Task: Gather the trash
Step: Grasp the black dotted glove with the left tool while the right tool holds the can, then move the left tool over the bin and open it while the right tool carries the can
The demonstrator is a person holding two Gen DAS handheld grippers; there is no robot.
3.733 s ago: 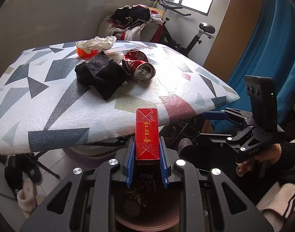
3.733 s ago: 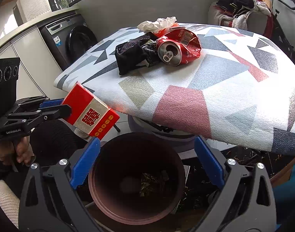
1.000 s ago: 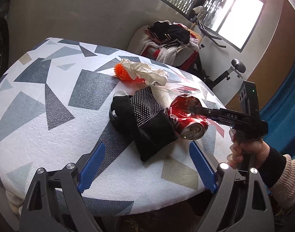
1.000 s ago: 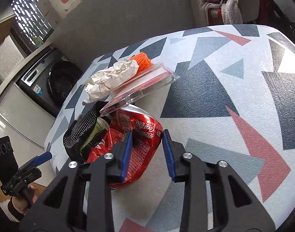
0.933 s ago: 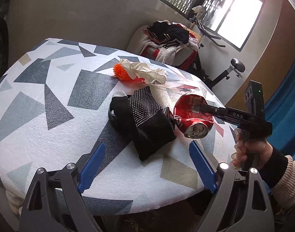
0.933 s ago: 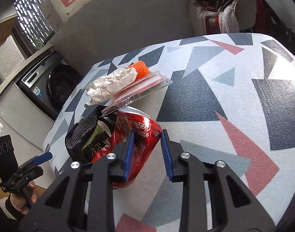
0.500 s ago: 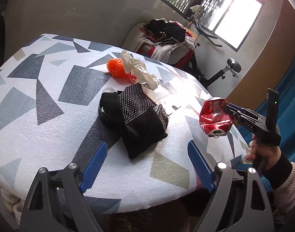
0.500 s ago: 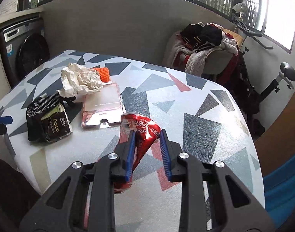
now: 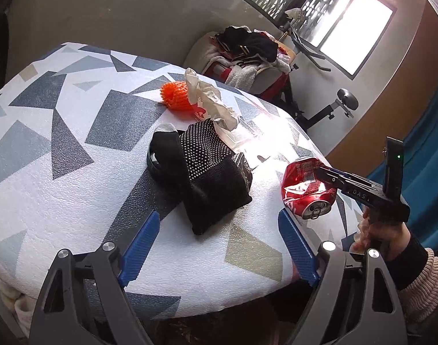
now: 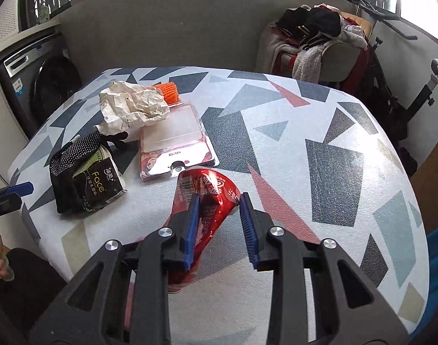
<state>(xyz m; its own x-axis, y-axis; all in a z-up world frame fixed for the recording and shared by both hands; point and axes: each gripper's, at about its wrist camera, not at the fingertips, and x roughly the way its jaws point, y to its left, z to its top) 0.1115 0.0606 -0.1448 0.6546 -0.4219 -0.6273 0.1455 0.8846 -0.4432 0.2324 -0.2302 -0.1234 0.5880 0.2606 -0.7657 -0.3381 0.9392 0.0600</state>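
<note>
Left wrist view: the left tool [image 9: 216, 247] stands wide and empty over the near edge of the table [image 9: 46, 172]. The black glove [image 9: 210, 169] lies straight ahead of it, long axis running away toward the crumpled paper [image 9: 210, 103] and orange mesh [image 9: 174, 97]. Right of the glove, the right tool [image 9: 331, 176] carries the crushed red can [image 9: 305, 189] clear of the table, mouth facing the camera.

Right wrist view: the right tool [image 10: 219, 224] is narrow, pinching the can [image 10: 210, 201] lengthwise along its fingers. The can's lower end is cut off behind the tool. No bin is visible in either view.
</note>
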